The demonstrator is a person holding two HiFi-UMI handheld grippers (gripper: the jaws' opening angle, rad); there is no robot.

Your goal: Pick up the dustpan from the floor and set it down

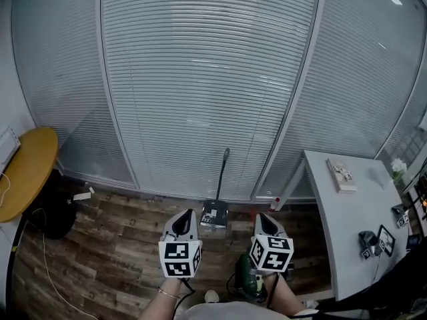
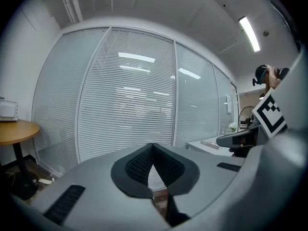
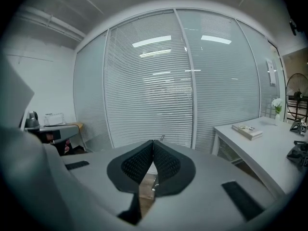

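As seen from the head view, locate dustpan [image 1: 215, 215] at lower centre: pan on the floor [image 1: 127, 245], handle upright against the glass wall [image 1: 200, 79], probably propped there to stay standing. Note left gripper [image 1: 184, 217] and right gripper [image 1: 264, 219] just below it, one on each side, clear of it, presumably lined up for the approach. Read both sets of jaws as closed tip to tip, holding nothing. Count: one dustpan, two grippers, two worktops: white worktop [image 1: 353, 225] at right, yellow worktop [image 1: 27, 169] at left.
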